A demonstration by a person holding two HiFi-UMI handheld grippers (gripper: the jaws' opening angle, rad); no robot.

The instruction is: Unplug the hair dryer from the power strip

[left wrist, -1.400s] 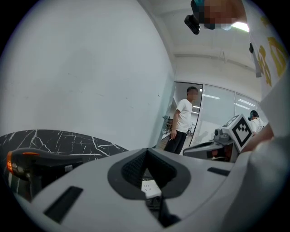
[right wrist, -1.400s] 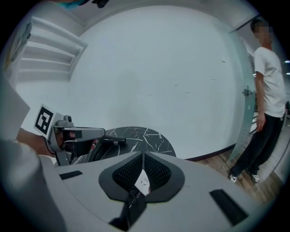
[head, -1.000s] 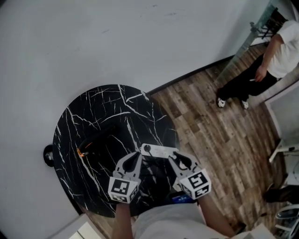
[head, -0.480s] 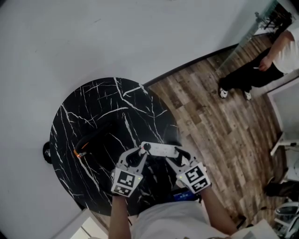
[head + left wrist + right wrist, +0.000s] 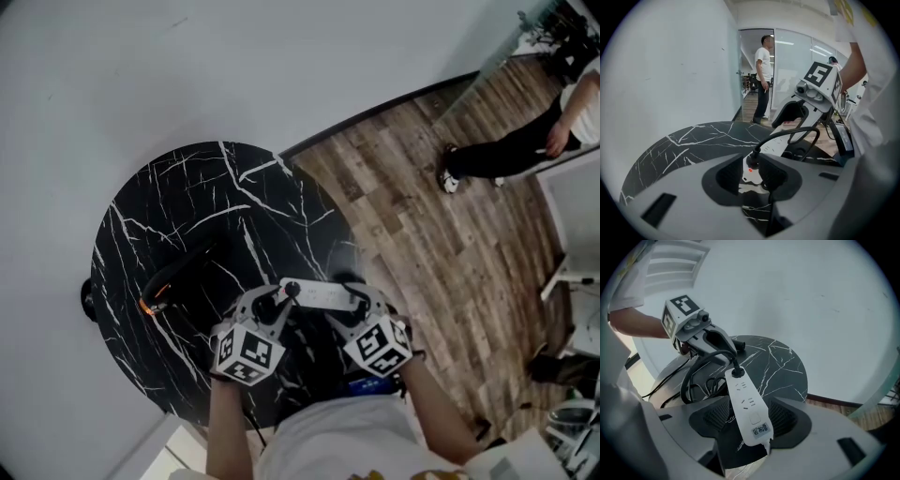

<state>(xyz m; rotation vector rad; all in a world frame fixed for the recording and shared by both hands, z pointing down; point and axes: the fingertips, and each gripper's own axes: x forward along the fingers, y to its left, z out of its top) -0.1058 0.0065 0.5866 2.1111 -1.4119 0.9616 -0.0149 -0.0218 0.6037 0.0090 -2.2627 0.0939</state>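
Nothing of the unplugging itself is done yet. The round black marbled bench (image 5: 187, 216) fills the left half of the head view. The white strip (image 5: 323, 296) lies across the bench's lower edge, just above the person's body. The dryer (image 5: 159, 295), a dark shape with an orange spot, lies at the left of the bench, well apart from the strip. Its black cord (image 5: 789, 132) arcs up and over to the plug (image 5: 736, 372), which is fully seated in the end socket of the strip.

Both tools are lined up for the pull, one at each end of the strip. The right tool (image 5: 749, 413) has just been opening its jaws. They stand apart on either side of the strip's near end, and no squeeze on it shows. The left tool (image 5: 751, 174) has also just been opening. Its jaws are apart, with the plug just beyond their tips and nothing pinched between them. What is left, as I judge it, is to close the right tool on the strip to hold it down, close the left on the plug, and draw the plug out.

As for writing, a small square code label (image 5: 759, 429) sits at the strip's near end, but it is too small to read. A red light (image 5: 750, 170) glows on the strip beside the plug. No brand name can be made out.
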